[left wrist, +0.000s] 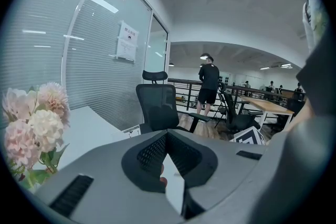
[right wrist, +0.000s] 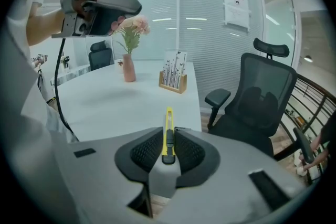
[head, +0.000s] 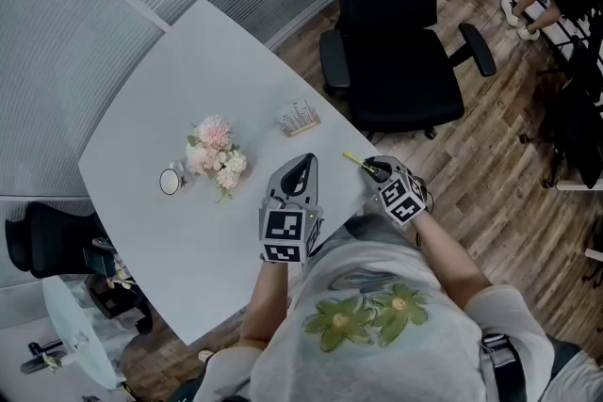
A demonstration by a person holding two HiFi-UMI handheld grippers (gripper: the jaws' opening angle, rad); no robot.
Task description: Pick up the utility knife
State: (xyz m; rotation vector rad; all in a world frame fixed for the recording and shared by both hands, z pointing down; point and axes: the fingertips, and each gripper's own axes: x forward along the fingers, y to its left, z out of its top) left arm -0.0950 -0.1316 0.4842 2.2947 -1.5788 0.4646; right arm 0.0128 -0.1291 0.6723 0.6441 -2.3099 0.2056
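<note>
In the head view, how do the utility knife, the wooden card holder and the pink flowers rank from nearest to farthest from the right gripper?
1. utility knife: held in the jaws of the right gripper.
2. wooden card holder: up and left, farther onto the table.
3. pink flowers: farthest, at the left, mid-table.

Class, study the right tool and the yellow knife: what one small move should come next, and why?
Probably a short, straight lift of the right tool, with its grip unchanged. Its jaws are clamped on the yellow utility knife, whose tip juts over the white table. I cannot tell whether the knife has cleared the surface. The left tool is shut and empty.
</note>
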